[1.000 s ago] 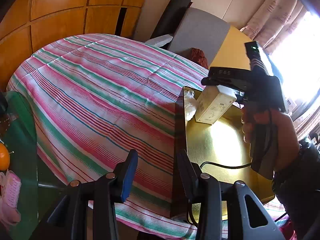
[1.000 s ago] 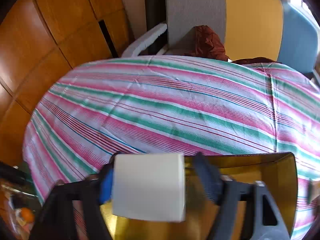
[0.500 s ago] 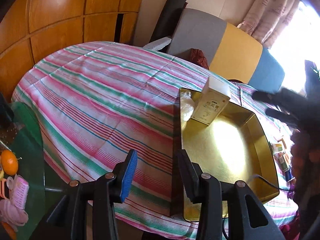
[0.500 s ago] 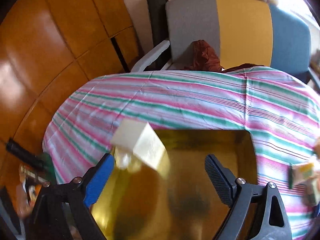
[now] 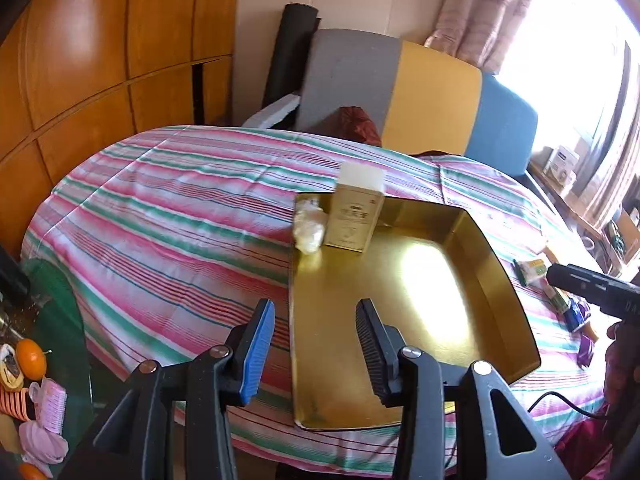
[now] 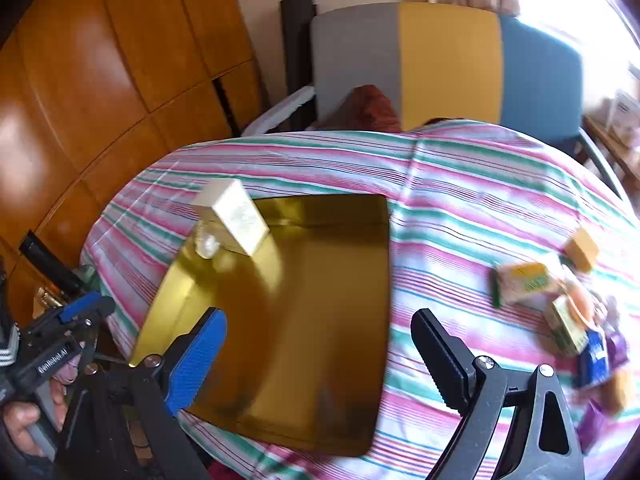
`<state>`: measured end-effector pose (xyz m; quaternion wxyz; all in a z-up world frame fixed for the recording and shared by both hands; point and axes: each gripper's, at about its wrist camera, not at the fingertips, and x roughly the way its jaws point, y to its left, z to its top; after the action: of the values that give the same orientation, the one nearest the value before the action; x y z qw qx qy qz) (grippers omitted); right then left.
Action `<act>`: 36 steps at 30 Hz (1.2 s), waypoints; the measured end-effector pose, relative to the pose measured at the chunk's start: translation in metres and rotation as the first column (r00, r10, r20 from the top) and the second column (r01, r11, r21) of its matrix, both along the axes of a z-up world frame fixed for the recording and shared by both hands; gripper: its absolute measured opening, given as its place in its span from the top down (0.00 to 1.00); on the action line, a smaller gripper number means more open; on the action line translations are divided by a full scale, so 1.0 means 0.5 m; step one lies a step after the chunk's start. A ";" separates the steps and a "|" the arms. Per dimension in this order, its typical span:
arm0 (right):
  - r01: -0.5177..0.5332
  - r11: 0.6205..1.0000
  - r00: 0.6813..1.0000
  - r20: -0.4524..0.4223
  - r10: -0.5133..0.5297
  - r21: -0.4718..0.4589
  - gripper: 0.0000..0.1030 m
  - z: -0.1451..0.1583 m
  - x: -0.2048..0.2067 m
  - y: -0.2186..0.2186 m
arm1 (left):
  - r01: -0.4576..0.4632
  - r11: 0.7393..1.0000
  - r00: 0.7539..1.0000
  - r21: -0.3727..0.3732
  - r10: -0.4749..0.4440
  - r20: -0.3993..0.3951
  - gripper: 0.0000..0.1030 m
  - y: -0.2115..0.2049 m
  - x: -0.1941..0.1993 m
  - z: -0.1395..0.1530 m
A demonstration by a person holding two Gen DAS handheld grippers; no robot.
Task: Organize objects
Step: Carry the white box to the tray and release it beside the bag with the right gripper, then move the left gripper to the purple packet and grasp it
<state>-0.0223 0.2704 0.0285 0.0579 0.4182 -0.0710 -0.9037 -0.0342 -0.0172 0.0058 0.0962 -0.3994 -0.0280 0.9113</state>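
A gold tray [image 5: 400,320] [image 6: 340,264] lies on the striped tablecloth [image 5: 160,220]. A cream box [image 5: 356,212] [image 6: 236,216] stands upright in its far left corner, with a clear plastic bag [image 5: 308,224] [image 6: 206,242] beside it. My left gripper [image 5: 316,344] hovers over the tray's near left edge, jaws apart, nothing between them. My right gripper [image 6: 318,320] hangs above the tray's near right part; its jaws are opening and hold nothing. Several small packets, among them a yellow-green box [image 6: 524,280] and a tan cube [image 6: 582,244], lie on the cloth right of the tray.
A grey, yellow and blue sofa [image 5: 432,92] stands behind the table, with wooden wall panels [image 5: 100,60] to the left. A green glass side table [image 5: 60,320] with oranges [image 5: 30,354] sits low at the left. A cable trails at the lower right.
The right gripper let go of the cream box, which now stands in the tray's far corner, then pulled back to the right with its jaws wider. The left gripper drew back a little.
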 end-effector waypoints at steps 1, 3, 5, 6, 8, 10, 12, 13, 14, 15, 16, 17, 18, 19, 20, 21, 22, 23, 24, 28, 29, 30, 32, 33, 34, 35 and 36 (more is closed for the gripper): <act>0.011 1.000 1.000 -0.001 -0.011 0.006 0.08 -0.002 0.011 0.010 | 0.006 1.000 1.000 -0.003 -0.006 0.000 0.59 0.007 0.001 0.001; 0.032 0.999 0.999 -0.004 -0.032 0.022 0.06 -0.008 0.029 0.029 | 0.023 1.000 1.000 -0.013 -0.023 0.002 0.59 0.023 0.004 0.003; 0.050 0.998 0.999 -0.006 -0.050 0.029 0.04 -0.016 0.048 0.047 | 0.039 0.999 0.999 -0.020 -0.039 0.001 0.59 0.037 0.010 0.004; 0.060 0.998 0.998 -0.003 -0.060 0.028 0.04 -0.019 0.051 0.057 | 0.045 0.999 0.999 -0.024 -0.045 0.000 0.59 0.044 0.011 0.005; 0.085 0.996 0.996 0.002 -0.085 0.027 0.02 -0.029 0.065 0.078 | 0.059 0.998 0.998 -0.034 -0.059 -0.001 0.59 0.057 0.015 0.005; 0.114 0.993 0.993 0.008 -0.115 0.020 0.01 -0.038 0.079 0.103 | 0.070 0.997 0.998 -0.038 -0.070 0.000 0.59 0.067 0.018 0.004; 0.147 0.989 0.989 0.013 -0.147 0.011 0.00 -0.044 0.091 0.129 | 0.087 0.995 0.996 -0.043 -0.086 0.006 0.59 0.081 0.018 0.003; 0.164 0.986 0.986 0.017 -0.164 0.008 0.00 -0.047 0.097 0.143 | 0.092 0.995 0.996 -0.044 -0.092 0.007 0.59 0.085 0.019 0.002; 0.183 0.983 0.983 0.020 -0.183 0.002 0.00 -0.050 0.103 0.158 | 0.102 0.994 0.995 -0.046 -0.101 0.008 0.59 0.092 0.020 0.002; 0.199 0.980 0.980 0.020 -0.199 -0.003 0.00 -0.051 0.110 0.171 | 0.110 0.993 0.994 -0.048 -0.110 0.010 0.59 0.098 0.021 0.001; 0.217 0.976 0.976 0.020 -0.217 -0.006 0.00 -0.052 0.115 0.184 | 0.117 0.992 0.993 -0.048 -0.117 0.013 0.59 0.103 0.023 0.001; 0.236 0.972 0.972 0.018 -0.236 -0.006 0.00 -0.052 0.122 0.198 | 0.126 0.991 0.992 -0.049 -0.125 0.015 0.59 0.110 0.023 0.000; 0.257 0.966 0.966 0.015 -0.257 -0.006 0.00 -0.050 0.129 0.213 | 0.133 0.990 0.991 -0.049 -0.132 0.017 0.59 0.116 0.024 0.000; 0.276 0.961 0.961 0.013 -0.275 -0.007 0.00 -0.050 0.136 0.227 | 0.139 0.989 0.990 -0.048 -0.139 0.019 0.59 0.121 0.025 -0.001; 0.295 0.955 0.955 0.012 -0.295 -0.008 0.00 -0.048 0.141 0.242 | 0.145 0.988 0.989 -0.049 -0.144 0.021 0.59 0.127 0.025 -0.002; 0.315 0.949 0.949 0.012 -0.315 -0.009 0.00 -0.047 0.147 0.256 | 0.152 0.987 0.988 -0.048 -0.151 0.024 0.59 0.133 0.026 -0.003; 0.337 0.941 0.941 0.010 -0.337 -0.007 0.00 -0.046 0.155 0.272 | 0.156 0.987 0.988 -0.048 -0.155 0.026 0.59 0.136 0.026 -0.003; 0.355 0.935 0.935 0.007 -0.355 -0.003 0.00 -0.044 0.162 0.286 | 0.165 0.985 0.986 -0.047 -0.164 0.029 0.59 0.142 0.027 -0.004; 0.374 0.927 0.927 0.005 -0.375 0.003 0.00 -0.042 0.170 0.301 | 0.170 0.984 0.985 -0.046 -0.169 0.031 0.59 0.147 0.028 -0.004; 0.451 0.893 0.893 -0.008 -0.451 0.013 0.00 -0.031 0.203 0.360 | 0.198 0.979 0.980 -0.047 -0.196 0.039 0.59 0.169 0.029 -0.008; 0.473 0.881 0.881 -0.012 -0.473 0.013 0.00 -0.029 0.212 0.377 | 0.202 0.978 0.979 -0.048 -0.201 0.039 0.59 0.171 0.030 -0.009; 0.495 0.869 0.869 -0.016 -0.495 0.010 0.00 -0.026 0.220 0.395 | 0.208 0.977 0.978 -0.051 -0.206 0.038 0.59 0.177 0.031 -0.009; 0.545 0.838 0.838 -0.030 -0.545 0.000 0.00 -0.022 0.239 0.431 | 0.221 0.974 0.975 -0.052 -0.219 0.038 0.58 0.187 0.032 -0.008; 0.571 0.821 0.820 -0.038 -0.571 -0.007 0.00 -0.021 0.249 0.450 | 0.231 0.972 0.973 -0.051 -0.229 0.038 0.58 0.194 0.033 -0.007; 0.595 0.804 0.803 -0.043 -0.595 -0.013 0.00 -0.021 0.258 0.465 | 0.238 0.970 0.971 -0.050 -0.236 0.038 0.58 0.198 0.033 -0.008; 0.619 0.785 0.784 -0.044 -0.619 -0.018 0.00 -0.023 0.266 0.481 | 0.253 0.966 0.967 -0.048 -0.251 0.038 0.58 0.207 0.034 -0.006; 0.639 0.769 0.768 -0.044 -0.639 -0.026 0.00 -0.025 0.273 0.496 | 0.266 0.963 0.964 -0.042 -0.265 0.038 0.58 0.213 0.034 -0.005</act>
<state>0.1142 0.5184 0.0160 -0.2490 0.3460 -0.2115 -0.8795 -0.0170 0.0892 0.0032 0.2076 -0.4162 0.0454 0.8841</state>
